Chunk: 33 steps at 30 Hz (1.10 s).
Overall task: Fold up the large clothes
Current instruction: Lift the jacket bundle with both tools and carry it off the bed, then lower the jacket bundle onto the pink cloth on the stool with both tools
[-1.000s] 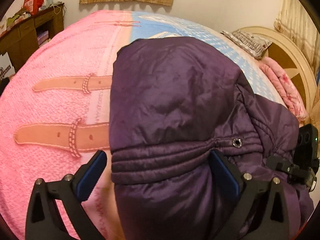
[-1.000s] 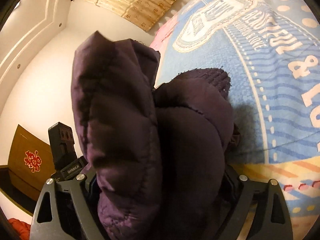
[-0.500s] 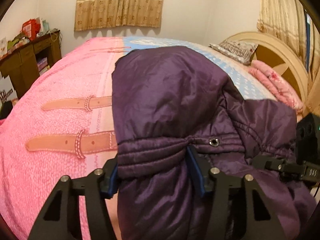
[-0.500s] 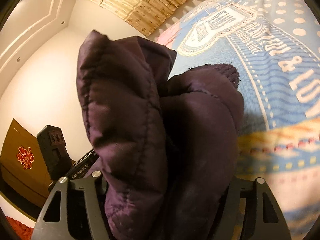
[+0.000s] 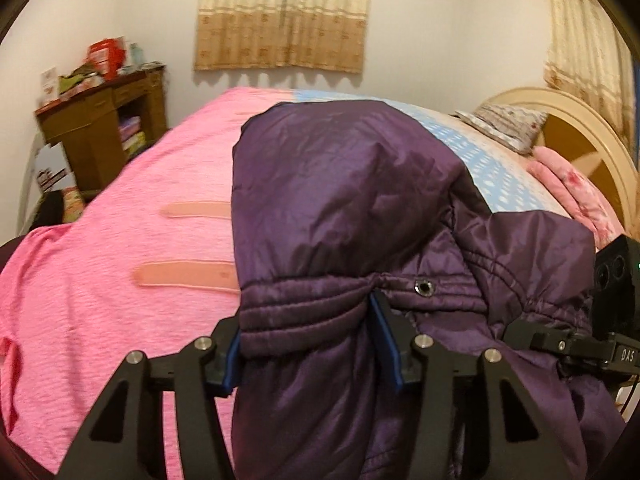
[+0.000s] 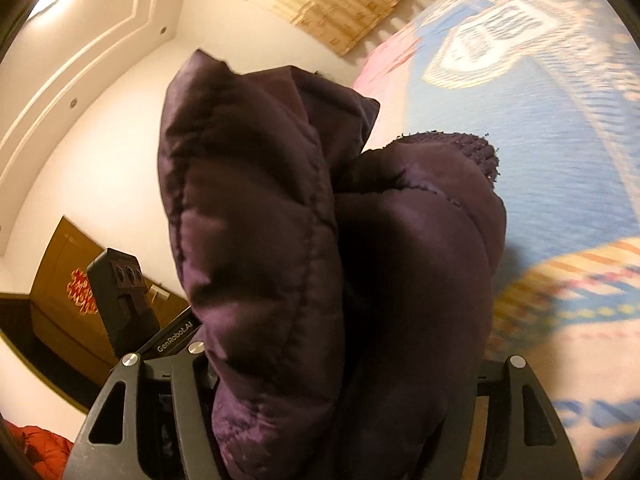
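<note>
A dark purple padded jacket [image 5: 340, 200] is held up over the bed. In the left wrist view my left gripper [image 5: 308, 344] is shut on its gathered hem band, blue pads pressed against the fabric, with a snap button [image 5: 424, 288] just to the right. In the right wrist view my right gripper [image 6: 320, 392] is shut on a thick bunch of the jacket [image 6: 280, 220], which bulges above the fingers and hides the pads. The right gripper's body also shows in the left wrist view [image 5: 612, 320], at the right edge.
The bed has a pink cover [image 5: 120, 260] on the left and a blue printed blanket [image 6: 520, 140] on the right. A wooden shelf with clutter [image 5: 100, 120] stands at the left wall. A pillow [image 5: 508, 120] and curved headboard [image 5: 580, 128] lie right. Curtains [image 5: 280, 12] hang behind.
My left gripper has closed on the jacket's hem band. Both grippers have risen, lifting the jacket so that more of the room and walls show.
</note>
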Tool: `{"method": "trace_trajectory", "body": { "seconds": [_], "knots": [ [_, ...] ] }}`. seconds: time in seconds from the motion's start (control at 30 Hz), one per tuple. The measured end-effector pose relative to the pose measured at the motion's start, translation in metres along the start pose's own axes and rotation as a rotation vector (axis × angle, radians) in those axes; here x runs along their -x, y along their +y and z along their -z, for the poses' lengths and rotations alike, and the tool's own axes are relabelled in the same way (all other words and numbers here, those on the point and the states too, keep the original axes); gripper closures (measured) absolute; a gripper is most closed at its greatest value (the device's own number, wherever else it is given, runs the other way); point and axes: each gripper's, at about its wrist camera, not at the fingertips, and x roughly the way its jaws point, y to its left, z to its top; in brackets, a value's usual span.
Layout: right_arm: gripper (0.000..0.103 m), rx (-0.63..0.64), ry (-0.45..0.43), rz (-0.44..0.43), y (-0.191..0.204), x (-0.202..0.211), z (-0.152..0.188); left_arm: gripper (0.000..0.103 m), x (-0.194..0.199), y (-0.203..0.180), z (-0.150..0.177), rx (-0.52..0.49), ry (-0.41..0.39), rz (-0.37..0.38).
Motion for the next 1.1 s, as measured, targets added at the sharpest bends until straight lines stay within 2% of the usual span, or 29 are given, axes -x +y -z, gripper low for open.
{"method": "trace_trajectory", "body": {
  "seconds": [0.2, 0.33, 0.47, 0.63, 0.7, 0.73, 0.87, 0.93, 1.0, 1.1],
  "knots": [
    [0.036, 0.056, 0.097, -0.065, 0.038, -0.053, 0.001, 0.048, 0.012, 0.058, 0.002, 0.096, -0.016, -0.104],
    [0.036, 0.115, 0.172, -0.123, 0.071, -0.105, -0.014, 0.048, 0.025, 0.102, 0.001, 0.175, -0.048, -0.184],
    [0.036, 0.179, 0.237, -0.198, 0.107, -0.174, -0.031, 0.048, 0.032, 0.15, -0.012, 0.229, -0.092, -0.3],
    [0.039, 0.211, 0.307, -0.27, 0.121, -0.259, -0.042, 0.048, 0.004, 0.19, -0.026, 0.253, -0.079, -0.446],
    [0.04, 0.179, 0.319, -0.266, 0.107, -0.287, -0.049, 0.048, -0.019, 0.206, -0.026, 0.287, -0.033, -0.478],
    [0.04, 0.151, 0.319, -0.255, 0.105, -0.298, -0.038, 0.048, -0.029, 0.212, -0.026, 0.311, -0.01, -0.482],
    [0.037, 0.112, 0.328, -0.243, 0.09, -0.325, -0.038, 0.042, -0.045, 0.219, -0.033, 0.341, 0.014, -0.504],
    [0.036, 0.092, 0.341, -0.232, 0.085, -0.333, -0.047, 0.033, -0.051, 0.219, -0.032, 0.334, 0.04, -0.535],
    [0.035, 0.065, 0.352, -0.222, 0.079, -0.326, -0.054, 0.026, -0.055, 0.215, -0.031, 0.323, 0.051, -0.548],
    [0.034, 0.093, 0.347, -0.173, 0.097, -0.295, -0.068, 0.02, -0.052, 0.216, -0.026, 0.32, 0.047, -0.561]
  ]
}}
